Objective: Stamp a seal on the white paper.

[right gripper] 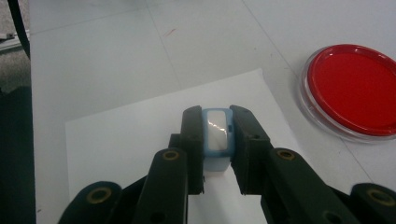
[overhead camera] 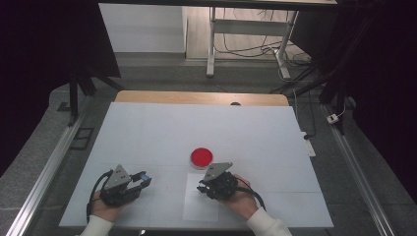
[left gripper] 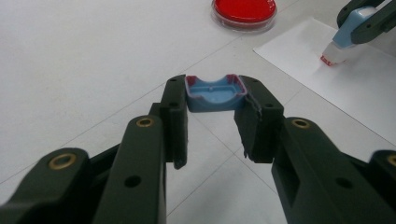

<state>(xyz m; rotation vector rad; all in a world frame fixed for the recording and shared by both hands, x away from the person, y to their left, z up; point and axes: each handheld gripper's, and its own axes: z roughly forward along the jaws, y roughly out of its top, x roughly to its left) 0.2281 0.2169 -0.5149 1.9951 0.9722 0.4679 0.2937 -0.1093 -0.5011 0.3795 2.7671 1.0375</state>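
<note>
On the wide white table [overhead camera: 147, 128] lies a white paper sheet [overhead camera: 196, 209], with a round red-filled clear dish [overhead camera: 201, 157] just beyond it. The right gripper [right gripper: 217, 135] clamps a light-blue stamp-like applicator [right gripper: 216, 133], red tip on the sheet. The left gripper [left gripper: 212, 95] pinches its blue cap [left gripper: 215, 93] — uncapping is done. Judging by the bare sheet, marking and recapping remain.

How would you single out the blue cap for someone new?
On the white table, find the left tool at the near edge. The blue cap sits clamped between its black tips, hollow side showing with a reddish rim, unlike the flat round red dish.
</note>
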